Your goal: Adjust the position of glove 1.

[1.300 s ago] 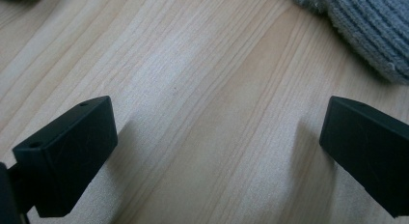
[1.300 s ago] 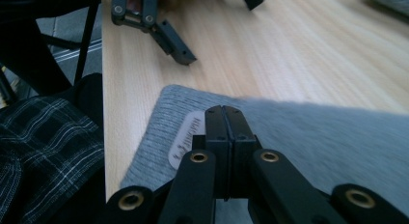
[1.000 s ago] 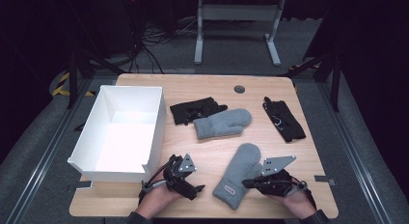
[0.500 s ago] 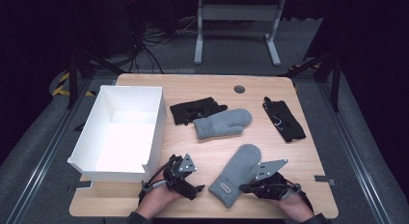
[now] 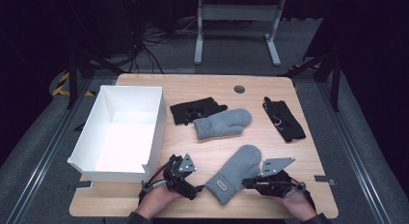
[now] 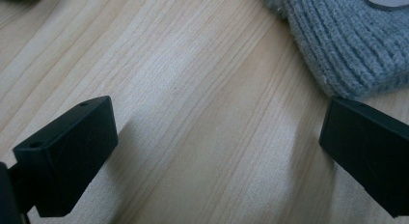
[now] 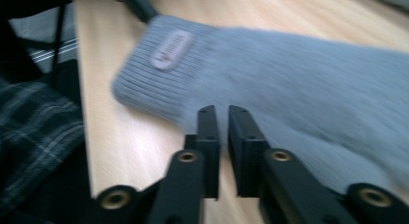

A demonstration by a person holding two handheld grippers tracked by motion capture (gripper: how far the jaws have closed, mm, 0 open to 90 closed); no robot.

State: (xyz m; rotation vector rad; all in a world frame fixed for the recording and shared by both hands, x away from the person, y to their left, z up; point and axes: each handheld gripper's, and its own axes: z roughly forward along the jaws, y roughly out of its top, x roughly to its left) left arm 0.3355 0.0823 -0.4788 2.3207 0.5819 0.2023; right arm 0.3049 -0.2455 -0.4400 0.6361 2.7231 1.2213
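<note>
One grey mitten (image 5: 235, 173), cuff label (image 7: 170, 50) unreadable

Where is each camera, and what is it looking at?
High view: sits above the person's side, looks forward and down on the table; both hands, the left gripper and the right gripper show.
Left gripper view: rides that gripper, looks close at the wood; its two black jaws stand wide apart.
Right gripper view: rides that gripper, looks along its nearly closed jaws, with a slim gap between them.
Shared: all three show the near grey mitten.
</note>
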